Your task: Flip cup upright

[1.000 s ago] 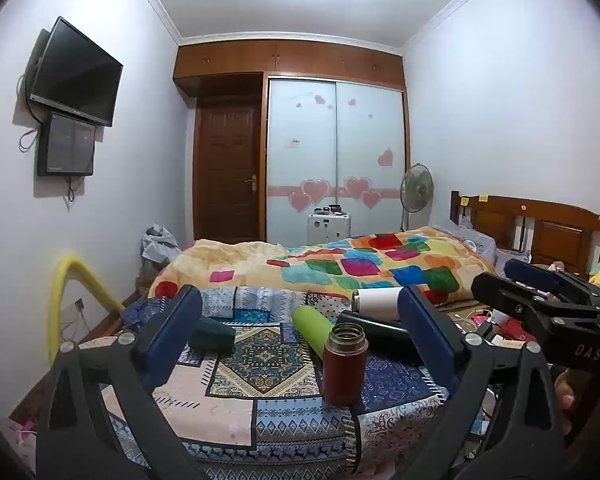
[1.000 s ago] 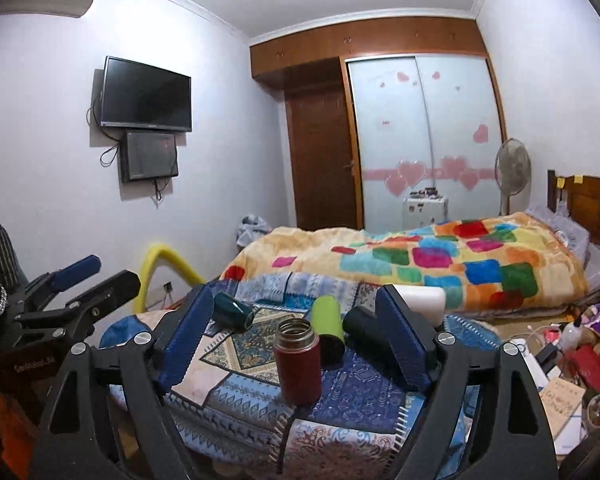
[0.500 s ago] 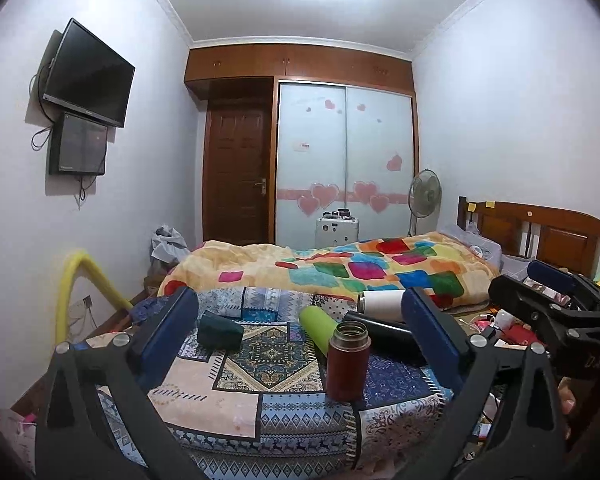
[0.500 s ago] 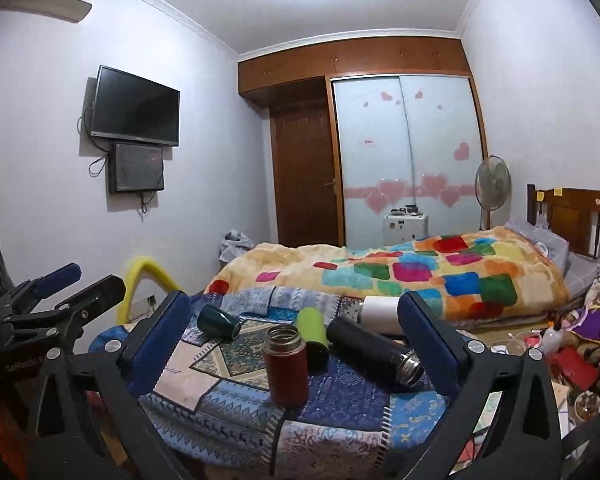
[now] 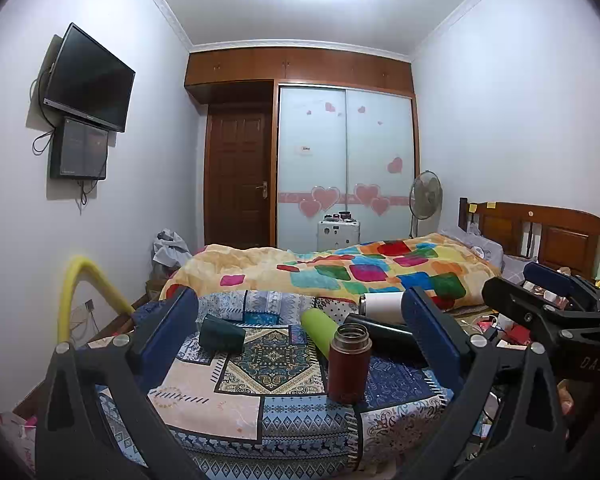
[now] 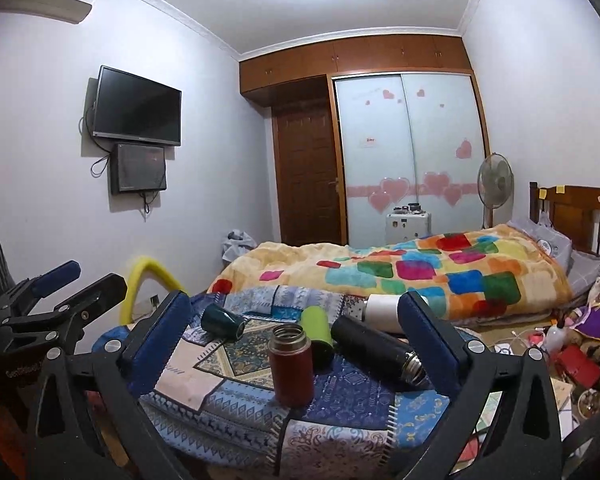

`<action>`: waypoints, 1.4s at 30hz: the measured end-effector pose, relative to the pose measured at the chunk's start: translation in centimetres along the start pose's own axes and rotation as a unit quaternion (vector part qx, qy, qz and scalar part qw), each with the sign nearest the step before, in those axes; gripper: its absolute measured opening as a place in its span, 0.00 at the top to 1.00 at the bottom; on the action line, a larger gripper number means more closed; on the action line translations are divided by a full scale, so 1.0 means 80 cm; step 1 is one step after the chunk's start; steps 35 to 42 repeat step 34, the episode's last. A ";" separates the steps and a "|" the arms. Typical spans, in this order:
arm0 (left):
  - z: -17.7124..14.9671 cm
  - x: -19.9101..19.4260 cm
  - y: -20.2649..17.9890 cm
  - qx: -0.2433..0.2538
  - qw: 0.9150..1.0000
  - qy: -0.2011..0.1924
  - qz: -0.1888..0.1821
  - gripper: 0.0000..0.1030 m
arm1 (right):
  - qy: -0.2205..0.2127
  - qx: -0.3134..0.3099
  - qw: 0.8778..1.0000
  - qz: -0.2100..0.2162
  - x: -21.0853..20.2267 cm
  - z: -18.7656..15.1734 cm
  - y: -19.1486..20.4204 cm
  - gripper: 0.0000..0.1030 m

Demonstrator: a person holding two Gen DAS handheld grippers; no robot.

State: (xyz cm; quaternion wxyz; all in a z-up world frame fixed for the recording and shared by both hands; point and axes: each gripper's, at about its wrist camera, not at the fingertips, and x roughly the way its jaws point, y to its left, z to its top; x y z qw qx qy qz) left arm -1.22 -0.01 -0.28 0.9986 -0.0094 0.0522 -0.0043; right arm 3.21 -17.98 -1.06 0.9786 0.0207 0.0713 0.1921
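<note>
Cups lay sideways: green cup (image 6: 315,330) axis running near-far, just beyond right gripper (image 6: 300,336); left gripper (image 5: 300,332) similar; both spread wide, empty.

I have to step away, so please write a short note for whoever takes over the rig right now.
Left hand-held gripper: open, empty, held back from the cloth.
Right hand-held gripper: open, empty, also held back.
Red flask stands upright, mouth open, near the front of the patterned cloth.
On their sides behind it: dark green cup, lime cup, black flask, white flask.
Left to do: stand those four upright.
</note>
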 end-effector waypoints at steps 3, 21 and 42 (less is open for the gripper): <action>0.000 0.000 0.000 0.001 1.000 0.000 0.000 0.00 | 0.000 0.001 1.000 0.000 0.000 0.000 0.000 0.00; 0.002 -0.001 -0.002 -0.001 1.000 0.002 -0.011 0.00 | 0.000 0.003 1.000 -0.004 -0.001 -0.001 -0.002 0.00; 0.001 0.001 -0.006 0.002 1.000 0.005 -0.014 0.00 | 0.000 0.003 1.000 -0.006 -0.001 -0.002 -0.002 0.00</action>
